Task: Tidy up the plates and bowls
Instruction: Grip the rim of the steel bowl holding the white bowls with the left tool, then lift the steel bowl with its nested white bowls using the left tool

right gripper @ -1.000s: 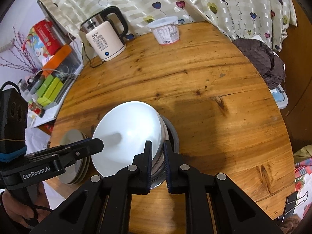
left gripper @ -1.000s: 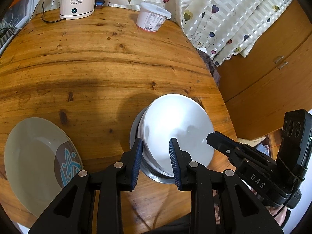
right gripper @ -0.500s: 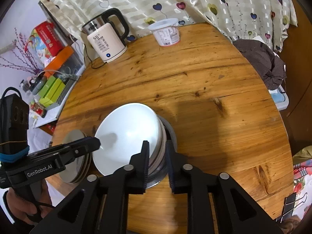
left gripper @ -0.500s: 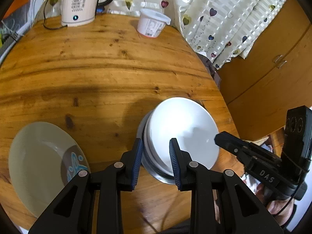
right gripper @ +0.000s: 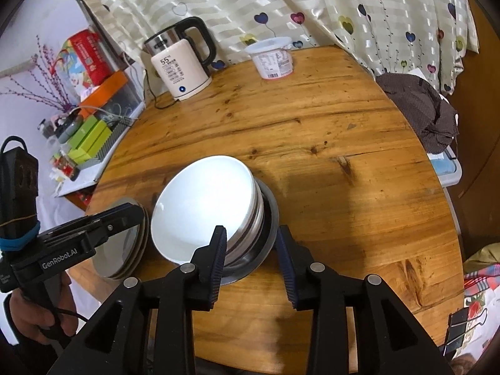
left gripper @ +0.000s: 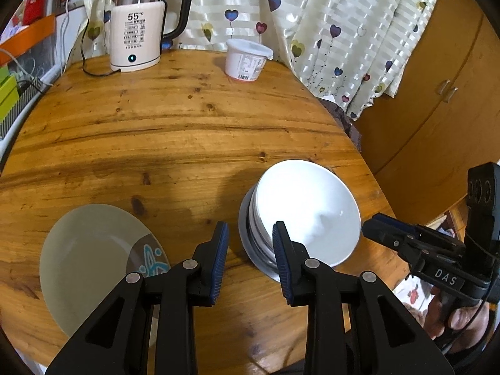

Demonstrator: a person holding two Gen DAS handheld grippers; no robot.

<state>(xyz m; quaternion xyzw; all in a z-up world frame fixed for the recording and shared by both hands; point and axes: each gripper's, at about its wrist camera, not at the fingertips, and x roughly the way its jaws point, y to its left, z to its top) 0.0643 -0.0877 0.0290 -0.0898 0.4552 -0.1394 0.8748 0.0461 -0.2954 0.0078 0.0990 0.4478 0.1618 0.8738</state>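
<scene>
A stack of white bowls [left gripper: 306, 209] sits in a metal bowl [left gripper: 250, 250] near the front of the round wooden table [left gripper: 175, 131]; it also shows in the right wrist view [right gripper: 203, 206]. A stack of grey plates [left gripper: 90, 256] lies front left; its edge shows in the right wrist view [right gripper: 125, 259]. My left gripper [left gripper: 250, 243] is open and empty, just left of the bowls. My right gripper [right gripper: 250, 247] is open and empty, its jaws either side of the stack's near rim, apart from it. It also shows in the left wrist view [left gripper: 372, 223].
An electric kettle [left gripper: 137, 31] with its cord and a white lidded tub [left gripper: 247, 62] stand at the table's far edge by a heart-print curtain [left gripper: 328, 25]. A dark cloth [right gripper: 422, 106] lies off the right edge. Boxes and clutter [right gripper: 87, 131] sit left of the table.
The right gripper has opened and let go of the bowl stack's rim. Both grippers have pulled back and up from the bowls. The left gripper has shifted slightly left.
</scene>
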